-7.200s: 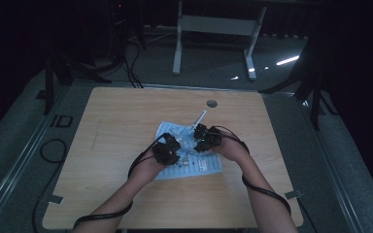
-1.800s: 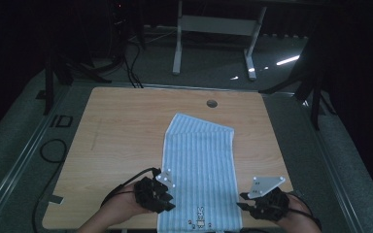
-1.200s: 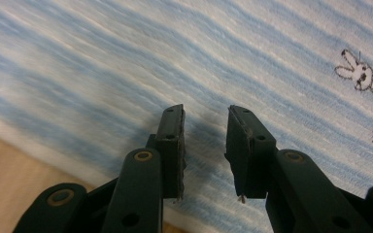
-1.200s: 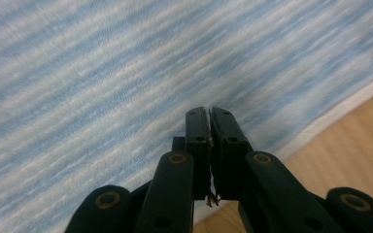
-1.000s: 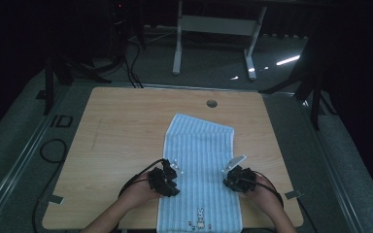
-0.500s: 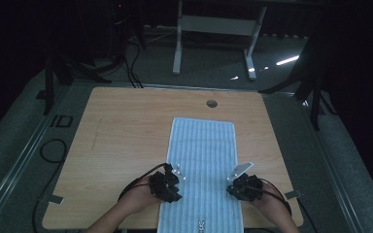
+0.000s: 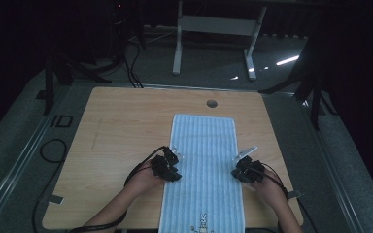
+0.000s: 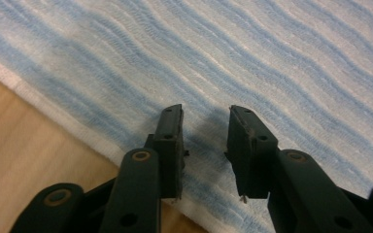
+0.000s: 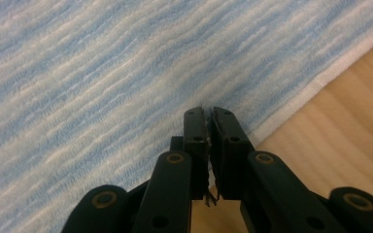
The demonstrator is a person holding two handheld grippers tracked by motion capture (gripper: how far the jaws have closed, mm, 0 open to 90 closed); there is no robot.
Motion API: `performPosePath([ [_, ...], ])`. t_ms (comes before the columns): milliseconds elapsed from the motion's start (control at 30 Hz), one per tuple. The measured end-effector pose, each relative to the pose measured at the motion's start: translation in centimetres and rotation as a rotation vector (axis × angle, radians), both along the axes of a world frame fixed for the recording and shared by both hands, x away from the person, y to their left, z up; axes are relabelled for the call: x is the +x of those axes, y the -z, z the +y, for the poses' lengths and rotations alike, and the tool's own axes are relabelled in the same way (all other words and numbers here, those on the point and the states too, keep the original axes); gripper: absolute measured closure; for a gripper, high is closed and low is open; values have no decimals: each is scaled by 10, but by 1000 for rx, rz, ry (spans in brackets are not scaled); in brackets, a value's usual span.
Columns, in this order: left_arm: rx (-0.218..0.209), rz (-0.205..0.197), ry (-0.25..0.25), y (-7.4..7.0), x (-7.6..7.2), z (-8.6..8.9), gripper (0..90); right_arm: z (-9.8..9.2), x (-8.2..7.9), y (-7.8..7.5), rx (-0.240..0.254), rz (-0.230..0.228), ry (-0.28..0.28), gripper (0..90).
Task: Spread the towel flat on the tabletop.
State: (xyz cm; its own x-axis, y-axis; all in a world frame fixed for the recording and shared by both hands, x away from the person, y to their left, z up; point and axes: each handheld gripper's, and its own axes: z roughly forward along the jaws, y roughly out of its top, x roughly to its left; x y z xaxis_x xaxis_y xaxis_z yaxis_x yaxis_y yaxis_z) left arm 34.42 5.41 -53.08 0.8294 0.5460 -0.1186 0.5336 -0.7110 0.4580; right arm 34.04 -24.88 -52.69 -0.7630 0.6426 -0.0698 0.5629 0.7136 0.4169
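Note:
A blue-and-white striped towel (image 7: pixel 204 160) lies flat and lengthwise down the middle of the wooden table (image 7: pixel 121 126), its near end at the front edge with a small printed figure (image 7: pixel 203 225). My left gripper (image 7: pixel 174 159) rests at the towel's left edge. In the left gripper view it (image 8: pixel 205 114) is open, its jaws just above the striped towel (image 8: pixel 272 63) with nothing between them. My right gripper (image 7: pixel 241 162) is at the towel's right edge. In the right gripper view it (image 9: pixel 207 112) is shut, jaws pressed together over the towel's hem (image 9: pixel 315 87).
A round cable hole (image 7: pixel 211 103) sits near the table's far edge, beyond the towel. A grey metal stand (image 7: pixel 213 24) and cables (image 7: pixel 131 63) are on the floor behind the table. Bare wood lies on both sides of the towel.
The crumpled towel has been spread into a straight rectangle. Both hands moved from the table's front edge forward to the towel's two long sides.

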Motion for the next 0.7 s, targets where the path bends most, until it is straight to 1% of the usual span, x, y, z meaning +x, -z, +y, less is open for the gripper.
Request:
performPosePath([
  [133,4,-3,-11,0,9,-3,647,-3,15,-1,2,17,9,851],
  [200,0,-1,-16,0,12,-3,647,-3,23,-1,8,18,20,852],
  [233,-13,0,-24,0,17,-2,648,-3,28,-1,10,21,26,852],
  [267,-16,-1,-30,1,20,-2,649,-3,30,-1,8,21,29,852],
  [333,-8,-8,-29,0,24,-2,649,-2,36,-1,9,25,40,852],
  [433,-2,-9,-37,0,30,-2,649,-2,43,-1,12,36,42,852],
  [500,3,-8,-41,0,32,-2,649,-1,46,-1,8,34,45,852],
  [567,0,-10,-46,0,34,-2,648,0,50,-1,3,26,50,853],
  [633,-4,-9,-47,0,35,-2,648,-1,54,-1,10,24,59,853],
  [700,-8,-9,-51,0,36,-2,648,-1,54,-1,10,24,59,853],
])
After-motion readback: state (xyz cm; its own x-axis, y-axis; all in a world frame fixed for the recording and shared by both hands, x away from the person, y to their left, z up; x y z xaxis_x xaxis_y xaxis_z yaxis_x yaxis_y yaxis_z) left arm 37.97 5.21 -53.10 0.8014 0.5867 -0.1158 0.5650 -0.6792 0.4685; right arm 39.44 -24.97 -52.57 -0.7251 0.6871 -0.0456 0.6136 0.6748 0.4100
